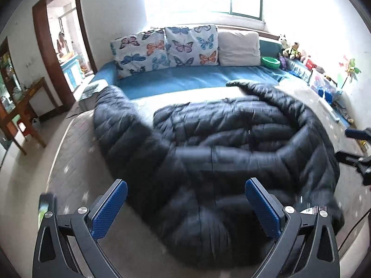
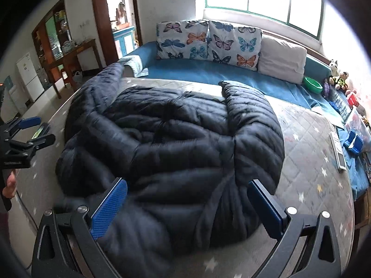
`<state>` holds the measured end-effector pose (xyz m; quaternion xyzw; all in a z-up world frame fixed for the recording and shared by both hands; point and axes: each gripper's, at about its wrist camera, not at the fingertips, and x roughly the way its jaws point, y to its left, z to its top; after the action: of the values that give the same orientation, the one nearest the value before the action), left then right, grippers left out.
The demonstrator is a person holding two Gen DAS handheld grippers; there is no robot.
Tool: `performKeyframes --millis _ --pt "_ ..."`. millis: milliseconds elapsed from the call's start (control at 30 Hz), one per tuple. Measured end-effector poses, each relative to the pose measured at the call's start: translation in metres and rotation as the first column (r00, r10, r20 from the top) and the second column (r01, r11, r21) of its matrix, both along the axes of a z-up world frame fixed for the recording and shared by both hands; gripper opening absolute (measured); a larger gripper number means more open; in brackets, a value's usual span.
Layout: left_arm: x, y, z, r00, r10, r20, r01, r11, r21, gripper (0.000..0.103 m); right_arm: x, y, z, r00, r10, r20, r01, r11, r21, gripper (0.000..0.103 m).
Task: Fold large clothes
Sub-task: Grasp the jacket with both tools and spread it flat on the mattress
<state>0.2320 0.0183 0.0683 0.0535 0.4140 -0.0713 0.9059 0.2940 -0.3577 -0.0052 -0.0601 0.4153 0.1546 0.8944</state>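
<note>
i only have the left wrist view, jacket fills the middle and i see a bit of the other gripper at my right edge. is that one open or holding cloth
Observer: The right gripper is open, its blue pads clear above the black puffer jacket, gripping nothing.
Operator: what's on the bed to the right of the jacket, my view blurs out there
Observer: A white remote control lies on the quilted mattress near its right edge, apart from the jacket.
Operator: can you see who's holding my gripper
Observer: Only a hand under the left gripper, at the right wrist view's left edge.
</note>
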Motion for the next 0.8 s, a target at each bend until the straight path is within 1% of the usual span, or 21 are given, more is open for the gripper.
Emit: performKeyframes --millis 67,133,200,267,367,433,467,533,567,633,700,800 --pt "0.024 -0.003 0.002 0.999 -0.032 0.003 0.032 0.999 -0.012 0.103 0.018 0.001 -0.003 1.0 -0.007 -0.013 0.007 1.0 -0.005 0.103" --pt "0.046 -0.009 0.002 0.998 -0.062 0.008 0.062 0.998 0.002 0.103 0.039 0.004 -0.006 1.0 -0.009 -0.027 0.009 1.0 -0.013 0.103" --pt "0.068 -0.017 -0.001 0.996 -0.091 -0.001 0.091 0.996 0.011 0.103 0.05 0.005 -0.008 0.999 -0.009 -0.031 0.009 1.0 -0.018 0.103" --pt "0.09 -0.022 -0.008 0.992 -0.12 -0.028 0.12 0.993 0.004 0.103 0.064 0.009 -0.01 0.999 0.003 -0.034 -0.004 1.0 -0.031 0.103" --pt "0.117 -0.029 -0.026 0.983 -0.157 -0.09 0.157 0.988 -0.004 0.103 0.084 0.016 -0.017 0.998 0.035 -0.042 -0.037 0.998 -0.057 0.103" --pt "0.126 -0.031 -0.042 0.976 -0.169 -0.134 0.172 0.985 0.007 0.103 0.094 0.019 -0.025 0.995 0.059 -0.076 -0.064 0.996 -0.06 0.103" --pt "0.13 -0.031 -0.051 0.974 -0.16 -0.159 0.165 0.986 0.013 0.103 0.1 0.019 -0.03 0.993 0.061 -0.1 -0.066 0.996 -0.051 0.103" --pt "0.131 -0.032 -0.069 0.96 -0.177 -0.215 0.182 0.983 0.003 0.102 0.108 0.019 -0.042 0.988 0.059 -0.139 -0.068 0.996 -0.058 0.103" --pt "0.127 -0.032 -0.077 0.956 -0.188 -0.226 0.196 0.981 0.013 0.102 0.108 0.019 -0.045 0.986 0.066 -0.152 -0.076 0.995 -0.062 0.103" --pt "0.112 -0.035 -0.083 0.951 -0.215 -0.224 0.233 0.971 0.059 0.102 0.105 0.018 -0.056 0.98 0.071 -0.184 -0.091 0.991 -0.102 0.103" --pt "0.099 -0.036 -0.086 0.943 -0.237 -0.234 0.258 0.964 0.067 0.102 0.096 0.019 -0.06 0.978 0.093 -0.185 -0.119 0.983 -0.137 0.103" --pt "0.073 -0.032 -0.092 0.93 -0.249 -0.271 0.277 0.958 0.069 0.102 0.078 0.022 -0.062 0.973 0.107 -0.204 -0.147 0.971 -0.191 0.103"
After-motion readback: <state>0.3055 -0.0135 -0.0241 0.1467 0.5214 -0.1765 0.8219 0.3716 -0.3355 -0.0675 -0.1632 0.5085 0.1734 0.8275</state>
